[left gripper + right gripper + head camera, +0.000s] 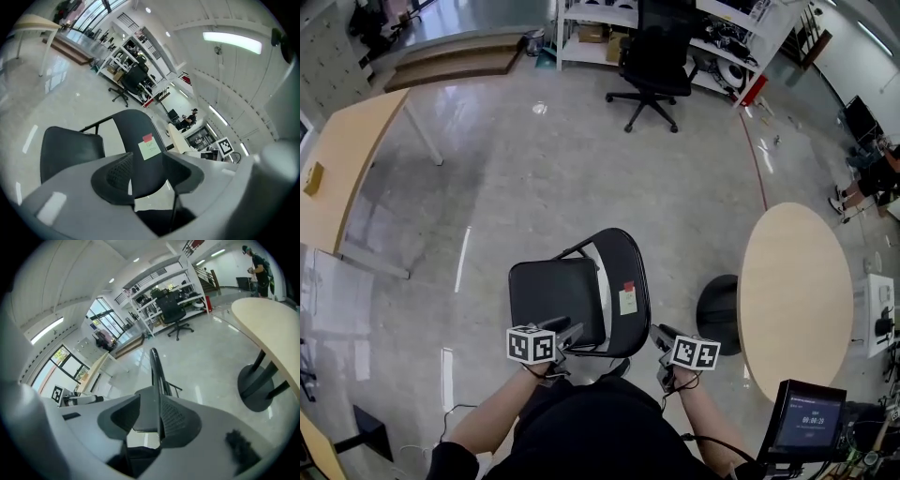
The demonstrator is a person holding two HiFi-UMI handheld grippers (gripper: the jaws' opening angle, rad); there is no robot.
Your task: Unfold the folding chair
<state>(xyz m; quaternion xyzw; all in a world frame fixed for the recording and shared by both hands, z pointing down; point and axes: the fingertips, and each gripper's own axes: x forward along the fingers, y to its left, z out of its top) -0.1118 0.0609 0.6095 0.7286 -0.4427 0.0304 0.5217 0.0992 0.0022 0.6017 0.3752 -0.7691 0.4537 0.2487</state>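
Both jaws apart, left gripper (571, 332) facing folding chair (623, 267), right gripper (659, 335) astride its edge

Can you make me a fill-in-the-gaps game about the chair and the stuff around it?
The pale green sticky note is stuck on the black metal folding chair's ____.
Just above that note sits a small ____ tab.
The light wooden table beside the folding chair has a ____ top.
The swivel office chair by the white shelves is coloured ____.
Missing words: backrest; red; round; black.
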